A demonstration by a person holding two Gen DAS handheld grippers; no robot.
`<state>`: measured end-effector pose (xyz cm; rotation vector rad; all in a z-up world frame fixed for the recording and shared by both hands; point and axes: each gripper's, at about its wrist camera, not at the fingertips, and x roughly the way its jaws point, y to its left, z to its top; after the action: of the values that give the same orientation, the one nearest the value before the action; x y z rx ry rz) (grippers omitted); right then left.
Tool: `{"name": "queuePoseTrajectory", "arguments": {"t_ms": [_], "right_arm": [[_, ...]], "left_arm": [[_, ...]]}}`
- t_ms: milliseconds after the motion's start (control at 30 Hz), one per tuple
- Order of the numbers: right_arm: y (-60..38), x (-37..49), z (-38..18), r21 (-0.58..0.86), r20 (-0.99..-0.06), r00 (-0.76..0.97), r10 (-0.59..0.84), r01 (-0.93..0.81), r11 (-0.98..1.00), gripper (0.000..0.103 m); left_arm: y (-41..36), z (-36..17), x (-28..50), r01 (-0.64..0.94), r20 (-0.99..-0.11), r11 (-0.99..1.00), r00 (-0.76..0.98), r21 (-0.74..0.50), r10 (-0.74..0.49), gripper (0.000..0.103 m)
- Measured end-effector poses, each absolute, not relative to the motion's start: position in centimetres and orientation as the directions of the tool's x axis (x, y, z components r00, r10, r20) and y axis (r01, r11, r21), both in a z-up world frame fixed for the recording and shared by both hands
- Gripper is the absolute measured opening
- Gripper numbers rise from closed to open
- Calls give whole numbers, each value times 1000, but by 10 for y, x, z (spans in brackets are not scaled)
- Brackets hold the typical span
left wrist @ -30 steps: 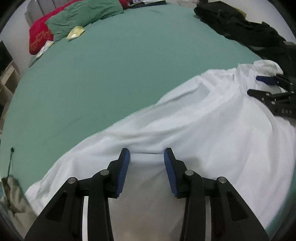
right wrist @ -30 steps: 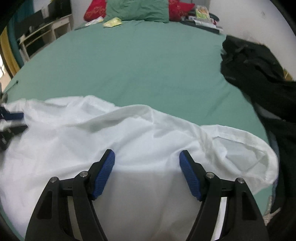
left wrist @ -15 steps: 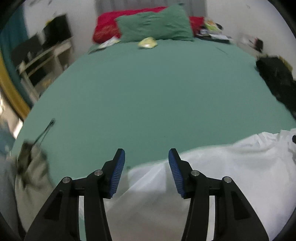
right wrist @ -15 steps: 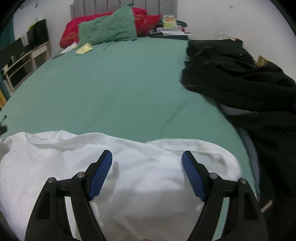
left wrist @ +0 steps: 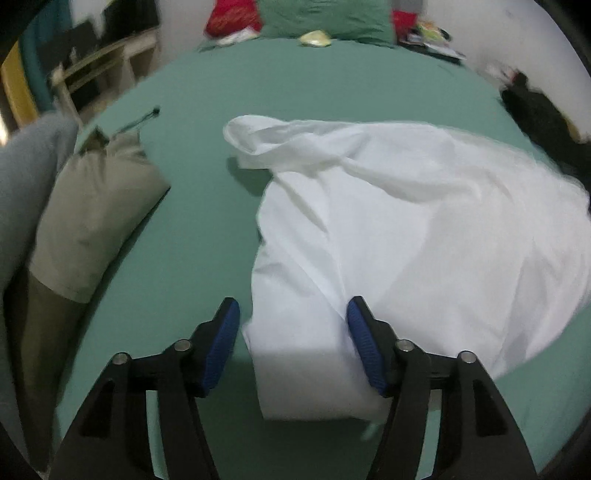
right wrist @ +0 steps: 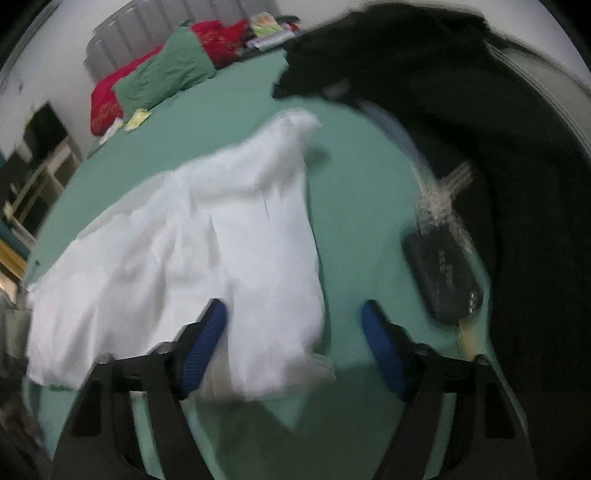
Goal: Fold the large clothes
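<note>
A white garment (left wrist: 424, 229) lies crumpled on the near half of a green bed (left wrist: 295, 92), bare sheet stretching toward the pillows (left wrist: 325, 16). Left gripper (left wrist: 293, 343) and right gripper (right wrist: 293, 347) hover spread wide over its near edge, holding nothing. Khaki clothing (left wrist: 92, 206) lines the bed's left edge, black clothes (right wrist: 461, 110) its right.

Bare green sheet (left wrist: 207, 229) between white garment (left wrist: 424, 236) and khaki clothes (left wrist: 92, 206); black pile (right wrist: 480, 122) blocks right.

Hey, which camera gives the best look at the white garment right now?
The left wrist view: the white garment is sharper there, folds and sleeve opening visible. The right wrist view shows it motion-blurred, from the other end.
</note>
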<state>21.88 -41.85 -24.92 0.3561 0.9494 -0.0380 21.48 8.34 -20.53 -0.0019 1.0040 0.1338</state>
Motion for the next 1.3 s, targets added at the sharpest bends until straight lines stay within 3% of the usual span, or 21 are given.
{"name": "queuePoseTrajectory", "arguments": {"t_ms": [33,100,133,367,600,700,867,1067,1300], "right_arm": [[-416,214,-249,248,-793,603,89,186,951,36],[-413,215,-247,254,-793,599,112,157,954,7],[-415,212,-244,304,-785,598,158,150,941,6],[-416,163,-211,278,-760,638,119,155,948,6],[-429,107,-222,307,-817,556,154,192,932,6],[-433,100,-226,318,-830,535,160,217,923,8],[-434,106,-214,271,-816,573,73,267,925,21],[-422,108,-186,200,-722,691,-32,253,946,31],[-385,140,-197,183,-728,684,49,125,975,31]], "left_arm": [[78,-203,213,-87,-841,995,532,58,95,7],[65,-197,204,-66,-842,991,522,116,134,6],[65,-193,200,-72,-838,991,529,108,130,6],[94,-160,144,-169,-836,985,543,-22,75,6],[99,-167,82,-215,-884,973,466,-90,21,7],[104,-177,75,-229,-899,968,438,-104,7,12],[118,-160,76,-259,-871,963,487,-76,63,58],[127,-146,105,-205,-838,974,545,-95,33,58],[109,-179,167,-119,-872,992,488,-28,34,58]]}}
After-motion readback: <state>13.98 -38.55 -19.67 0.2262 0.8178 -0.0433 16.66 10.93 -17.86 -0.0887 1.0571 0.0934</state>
